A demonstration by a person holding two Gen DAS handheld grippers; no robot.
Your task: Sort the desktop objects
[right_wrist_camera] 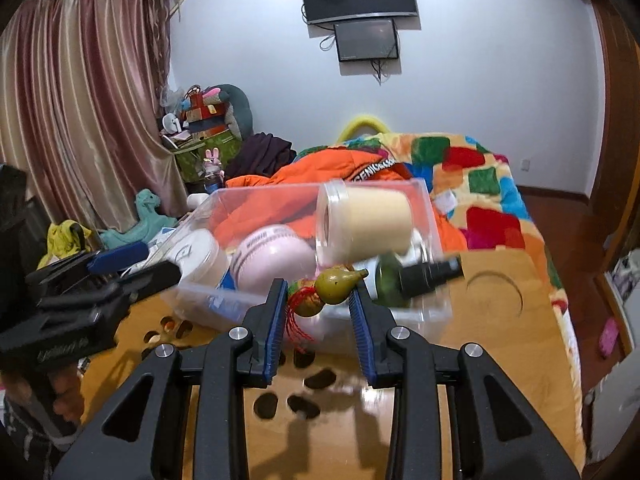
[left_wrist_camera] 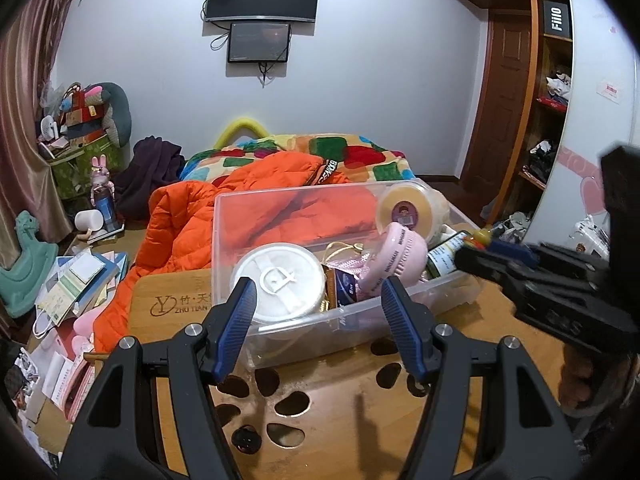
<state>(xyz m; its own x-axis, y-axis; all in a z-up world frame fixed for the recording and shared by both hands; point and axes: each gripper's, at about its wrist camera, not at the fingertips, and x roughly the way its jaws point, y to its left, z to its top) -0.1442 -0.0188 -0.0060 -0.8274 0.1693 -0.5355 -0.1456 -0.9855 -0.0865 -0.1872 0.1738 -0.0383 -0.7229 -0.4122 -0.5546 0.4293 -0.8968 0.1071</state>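
A clear plastic bin point(left_wrist_camera: 352, 312) point(right_wrist_camera: 436, 312) stands on the wooden table. It holds a white round lidded tub point(left_wrist_camera: 280, 280), a pink fan point(left_wrist_camera: 394, 258), a cream jar point(left_wrist_camera: 408, 206) and a dark green bottle point(left_wrist_camera: 444, 258). My left gripper point(left_wrist_camera: 316, 308) is open and empty just before the bin's near wall. My right gripper point(right_wrist_camera: 318, 294) is shut on a small olive gourd charm point(right_wrist_camera: 332, 286) with red tassel, held at the bin's near rim. It shows at the right of the left wrist view point(left_wrist_camera: 482, 238).
The wooden table point(left_wrist_camera: 340, 396) has oval cut-outs near me. Behind the bin lie an orange jacket point(left_wrist_camera: 192, 216) and a colourful blanket point(right_wrist_camera: 488, 184) on a bed. Books and papers point(left_wrist_camera: 76, 280) are piled at the left. A wardrobe point(left_wrist_camera: 548, 92) stands right.
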